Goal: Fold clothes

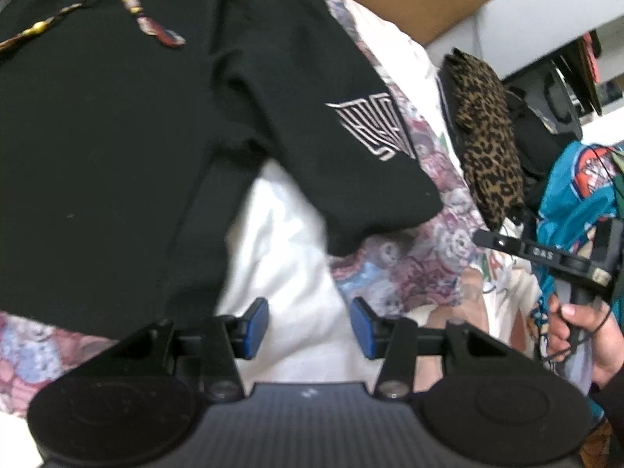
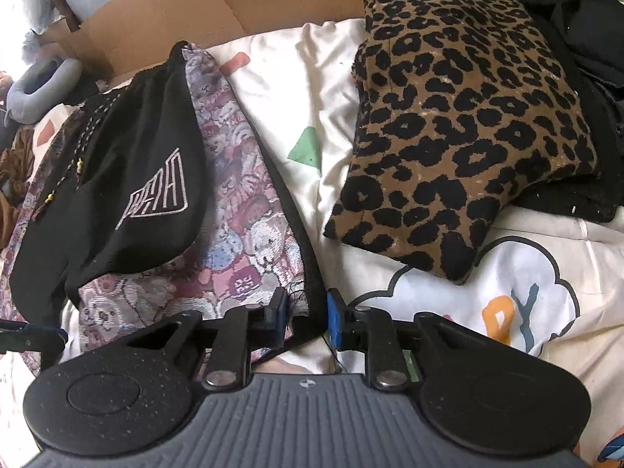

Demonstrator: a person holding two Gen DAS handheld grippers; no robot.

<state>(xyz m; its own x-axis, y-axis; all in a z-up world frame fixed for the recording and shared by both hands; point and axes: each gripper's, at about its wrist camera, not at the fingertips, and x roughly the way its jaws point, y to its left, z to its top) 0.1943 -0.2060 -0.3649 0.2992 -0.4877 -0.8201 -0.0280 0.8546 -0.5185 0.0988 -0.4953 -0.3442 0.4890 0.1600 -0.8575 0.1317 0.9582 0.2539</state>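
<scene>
A black top (image 1: 97, 136) with a white logo on its sleeve (image 1: 370, 132) lies spread over a bear-patterned woven garment (image 1: 421, 241) on white bedding. My left gripper (image 1: 309, 327) hovers open above white fabric (image 1: 280, 234), just below the black top's hem, with nothing between its blue pads. In the right wrist view the patterned garment (image 2: 241, 241) has a black-trimmed edge running down to my right gripper (image 2: 307, 318). That gripper is shut on this edge, with the trim filling the gap between the pads. The logo sleeve (image 2: 136, 179) lies to the left of it.
A folded leopard-print garment (image 2: 460, 124) rests on the printed white bedding (image 2: 507, 280) to the right, with dark clothes (image 2: 585, 39) behind it. Cardboard (image 2: 218, 7) stands at the back. A teal garment (image 1: 573, 195) and a person's hand (image 1: 577, 323) are at the right.
</scene>
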